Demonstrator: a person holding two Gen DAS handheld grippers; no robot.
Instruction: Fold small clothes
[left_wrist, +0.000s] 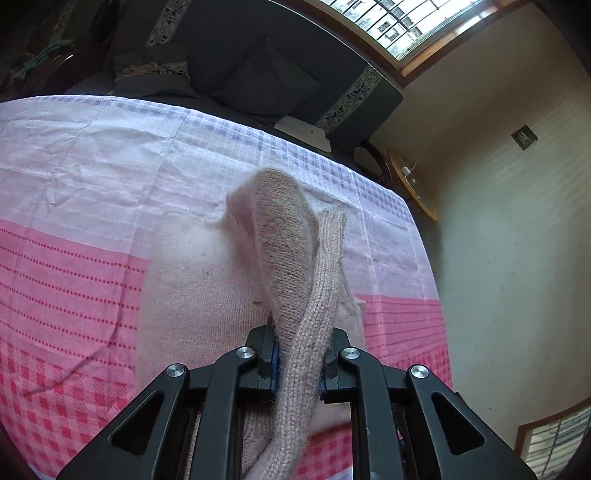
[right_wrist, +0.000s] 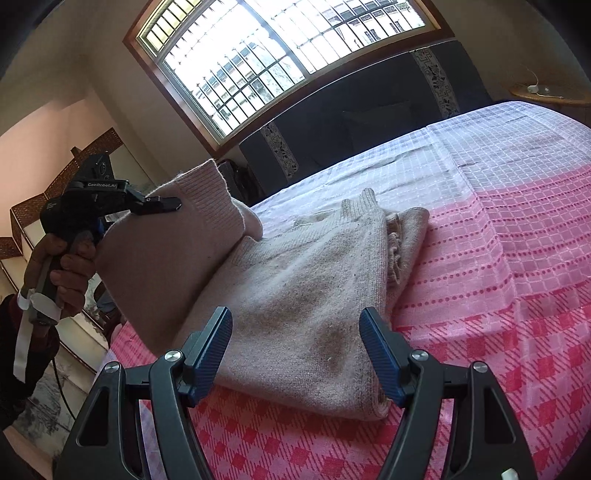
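A pale pink knit sweater (right_wrist: 314, 295) lies partly folded on the pink checked bedspread (right_wrist: 517, 295). My left gripper (left_wrist: 298, 363) is shut on the sweater's ribbed edge (left_wrist: 314, 314) and holds that part lifted off the bed. In the right wrist view the left gripper (right_wrist: 162, 203) shows at the left, held in a hand, with the raised sweater flap (right_wrist: 166, 258) hanging from it. My right gripper (right_wrist: 295, 354) is open and empty, just above the sweater's near edge, its blue pads (right_wrist: 380, 354) either side of the fabric.
A dark headboard (right_wrist: 369, 107) and a barred window (right_wrist: 277, 48) stand behind the bed. A small round wooden table (left_wrist: 413, 181) stands beside the bed's far corner. The bedspread (left_wrist: 74, 221) stretches out to the left of the sweater.
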